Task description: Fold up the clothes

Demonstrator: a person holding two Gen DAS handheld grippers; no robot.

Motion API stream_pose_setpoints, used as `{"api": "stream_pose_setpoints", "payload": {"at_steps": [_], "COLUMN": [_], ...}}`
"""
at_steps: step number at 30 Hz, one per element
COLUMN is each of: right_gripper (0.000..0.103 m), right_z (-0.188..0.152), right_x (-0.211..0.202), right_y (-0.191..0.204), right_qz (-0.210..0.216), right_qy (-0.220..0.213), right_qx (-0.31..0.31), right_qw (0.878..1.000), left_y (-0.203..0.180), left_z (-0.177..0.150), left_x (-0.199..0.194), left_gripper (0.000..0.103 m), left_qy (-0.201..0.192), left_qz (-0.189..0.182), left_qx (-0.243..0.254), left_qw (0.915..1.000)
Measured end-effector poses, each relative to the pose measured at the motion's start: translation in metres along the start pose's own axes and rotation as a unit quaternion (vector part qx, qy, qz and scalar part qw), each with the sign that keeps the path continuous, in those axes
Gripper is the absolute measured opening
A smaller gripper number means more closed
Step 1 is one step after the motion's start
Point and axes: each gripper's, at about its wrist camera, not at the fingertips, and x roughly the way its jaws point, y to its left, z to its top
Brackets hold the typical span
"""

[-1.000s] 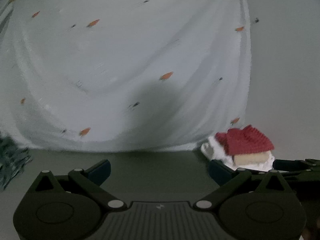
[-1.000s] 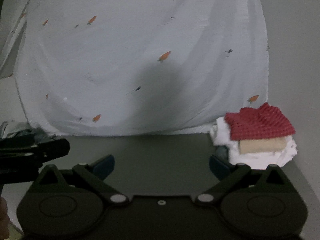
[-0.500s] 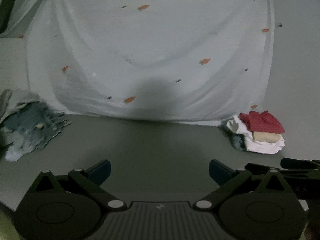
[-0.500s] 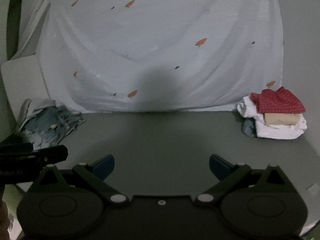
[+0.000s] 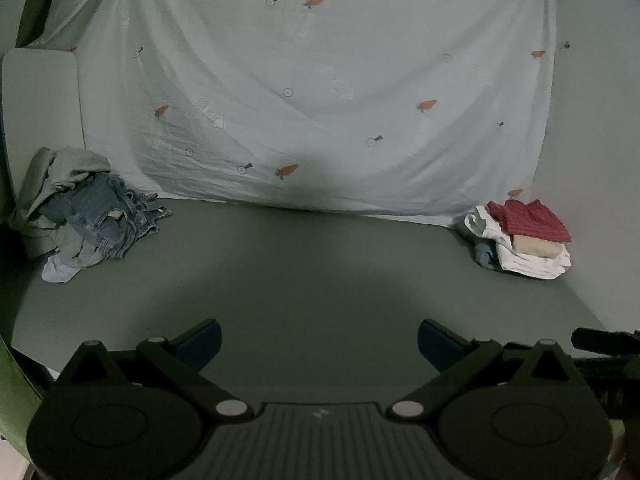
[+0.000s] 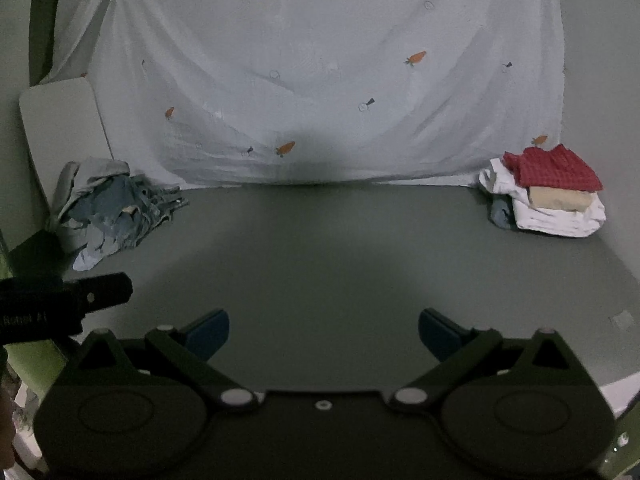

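Observation:
A heap of unfolded clothes (image 5: 86,216), blue denim and grey pieces, lies at the table's far left; it also shows in the right wrist view (image 6: 120,212). A folded stack (image 5: 524,240) with a red waffle cloth on top, then beige and white pieces, sits at the far right, also in the right wrist view (image 6: 548,196). My left gripper (image 5: 319,338) is open and empty over the near middle of the grey table (image 5: 320,272). My right gripper (image 6: 323,330) is open and empty beside it, and both are well back from the clothes.
A white sheet with small carrot prints (image 5: 320,80) hangs behind the table. A white board (image 5: 40,96) leans at the far left. The left gripper's body (image 6: 60,300) shows at the left of the right wrist view. The table's right edge (image 6: 616,360) is near.
Both grippers have pulled back and away from the sheet and the folded stack. The whole table and the heap of unfolded clothes at the left have come into view.

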Motion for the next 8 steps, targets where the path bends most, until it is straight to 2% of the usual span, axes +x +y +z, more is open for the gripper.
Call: {"api": "stream_pose_setpoints", "payload": {"at_steps": [8], "right_gripper": [0.102], "right_z": [-0.0047], "right_x": [-0.0054], "right_y": [0.0108], "right_qz": [-0.003], "right_qy": [-0.002], "right_qx": [-0.003], "right_qw": [1.0], "left_y": [0.0079], "left_z": [-0.0007], "left_x": [-0.004], "left_gripper": [0.103], "left_qy": [-0.003], "left_qz": [-0.009], "left_qx": [0.001], "left_qw": [1.0]}}
